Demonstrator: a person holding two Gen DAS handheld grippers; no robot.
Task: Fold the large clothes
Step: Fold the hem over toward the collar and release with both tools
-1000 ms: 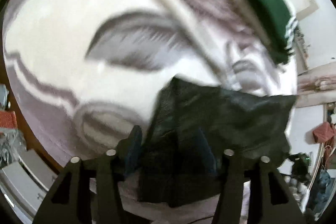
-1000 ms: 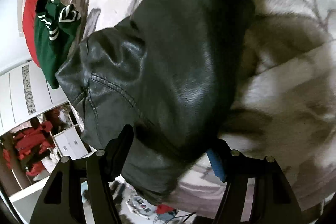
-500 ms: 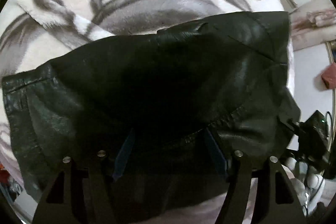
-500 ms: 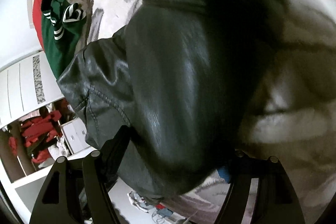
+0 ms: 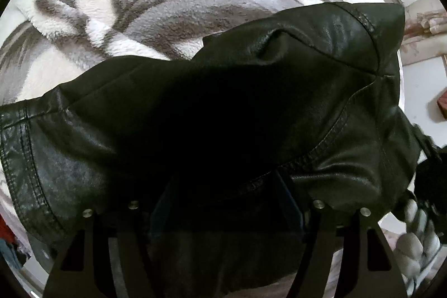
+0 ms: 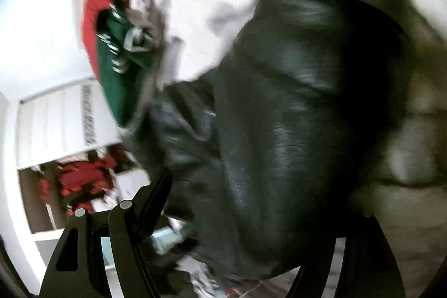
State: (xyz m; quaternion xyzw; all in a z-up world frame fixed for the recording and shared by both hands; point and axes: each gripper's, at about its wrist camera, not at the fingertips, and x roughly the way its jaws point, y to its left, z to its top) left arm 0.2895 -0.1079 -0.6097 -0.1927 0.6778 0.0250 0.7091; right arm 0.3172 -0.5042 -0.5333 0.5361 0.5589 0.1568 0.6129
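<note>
The black leather jacket (image 5: 223, 116) runs crosswise over the left gripper (image 5: 226, 203) and lengthwise past the right gripper (image 6: 245, 214), both spread wide, a green garment (image 6: 123, 80) beyond.

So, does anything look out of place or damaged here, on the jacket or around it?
Nothing looks damaged. The black leather jacket lies bunched over the patterned blanket, not yet flat, and hides the fingertips of both hand-held grippers. A green garment and a red one lie near the bed's edge. The right wrist view is blurred.
</note>
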